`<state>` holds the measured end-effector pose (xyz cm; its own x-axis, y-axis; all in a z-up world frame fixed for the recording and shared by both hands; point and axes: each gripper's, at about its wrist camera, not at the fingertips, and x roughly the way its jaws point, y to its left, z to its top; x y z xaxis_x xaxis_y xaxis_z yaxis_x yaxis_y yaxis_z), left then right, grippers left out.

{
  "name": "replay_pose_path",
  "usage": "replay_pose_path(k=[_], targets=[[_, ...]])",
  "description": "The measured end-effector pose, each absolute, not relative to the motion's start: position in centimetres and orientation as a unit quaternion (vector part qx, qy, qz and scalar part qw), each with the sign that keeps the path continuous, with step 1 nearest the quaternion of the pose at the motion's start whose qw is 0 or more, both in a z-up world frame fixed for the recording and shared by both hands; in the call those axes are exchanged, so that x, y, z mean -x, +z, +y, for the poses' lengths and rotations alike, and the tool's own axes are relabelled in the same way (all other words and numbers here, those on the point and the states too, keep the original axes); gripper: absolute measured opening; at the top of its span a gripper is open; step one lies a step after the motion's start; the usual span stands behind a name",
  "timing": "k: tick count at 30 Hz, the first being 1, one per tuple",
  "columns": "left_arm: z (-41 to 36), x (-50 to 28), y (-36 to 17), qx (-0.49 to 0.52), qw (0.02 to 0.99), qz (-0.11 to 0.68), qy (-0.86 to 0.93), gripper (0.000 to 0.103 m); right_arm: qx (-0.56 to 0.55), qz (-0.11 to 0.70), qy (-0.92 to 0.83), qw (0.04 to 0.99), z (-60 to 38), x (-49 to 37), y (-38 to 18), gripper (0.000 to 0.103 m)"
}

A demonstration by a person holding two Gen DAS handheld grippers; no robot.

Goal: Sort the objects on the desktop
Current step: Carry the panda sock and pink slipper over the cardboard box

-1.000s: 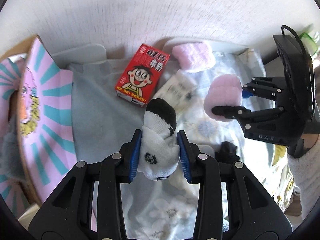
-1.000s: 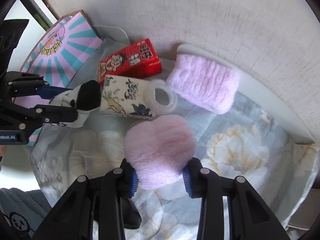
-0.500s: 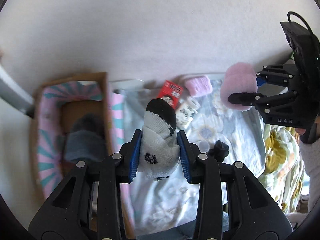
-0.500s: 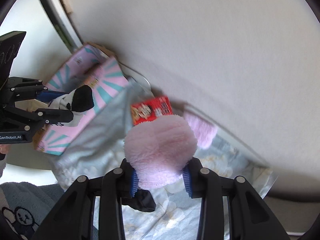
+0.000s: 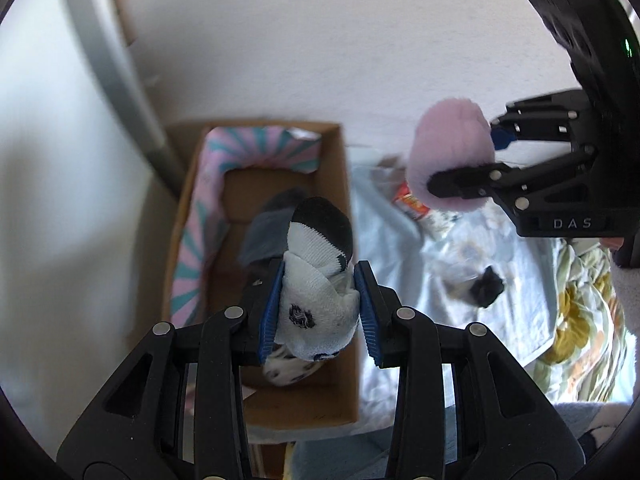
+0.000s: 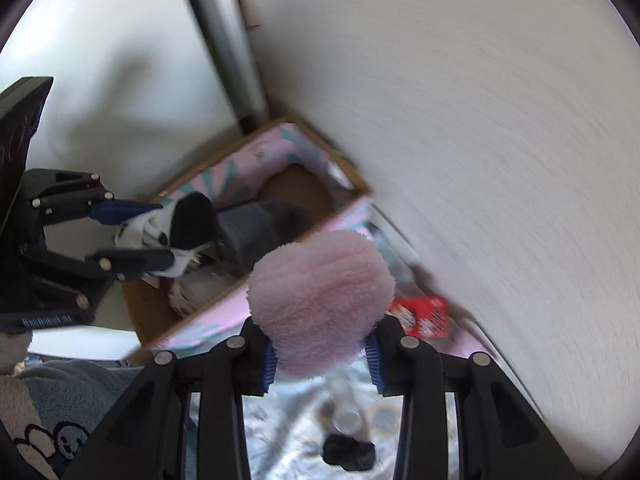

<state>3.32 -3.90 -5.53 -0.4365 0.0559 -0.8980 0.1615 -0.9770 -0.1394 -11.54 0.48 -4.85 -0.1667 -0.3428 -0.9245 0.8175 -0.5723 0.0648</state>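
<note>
My left gripper point(image 5: 318, 308) is shut on a rolled white sock with a black toe point(image 5: 320, 276), which hangs above the cardboard box point(image 5: 340, 264) with its pink and teal striped flaps. A grey sock point(image 5: 266, 232) and a spotted one point(image 5: 290, 374) lie in the box. My right gripper point(image 6: 322, 354) is shut on a fluffy pink sock point(image 6: 324, 300), held over the box's near wall point(image 6: 224, 308). In the left wrist view the right gripper point(image 5: 472, 160) and the pink sock point(image 5: 452, 156) show at the upper right. The left gripper point(image 6: 134, 236) shows at the left of the right wrist view.
A floral cloth point(image 5: 452, 300) covers the surface right of the box. On it lie a red milk carton point(image 6: 424, 316), a small black item point(image 6: 350, 452) and a clear cup point(image 6: 346, 420). A white wall point(image 6: 480, 120) stands behind, and a grey pole point(image 5: 116, 72) rises left of the box.
Both grippers have risen and swung left with their socks, from above the floral cloth to above the cardboard box. The box's inside has come into view.
</note>
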Motion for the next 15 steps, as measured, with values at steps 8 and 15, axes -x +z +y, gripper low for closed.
replay_pose_path(k=[8,15], targets=[[-6.7,-6.4,-9.3,-0.548,0.064,0.143,-0.822,0.032,-0.512,0.272,-0.685,0.441,-7.8,10.7,-7.4,0.034],[-7.7,-7.4,-11.4,-0.557,0.075,0.164,-0.811,0.032,-0.523,0.295,-0.657,0.456,-11.3,9.9,-9.6,0.034]])
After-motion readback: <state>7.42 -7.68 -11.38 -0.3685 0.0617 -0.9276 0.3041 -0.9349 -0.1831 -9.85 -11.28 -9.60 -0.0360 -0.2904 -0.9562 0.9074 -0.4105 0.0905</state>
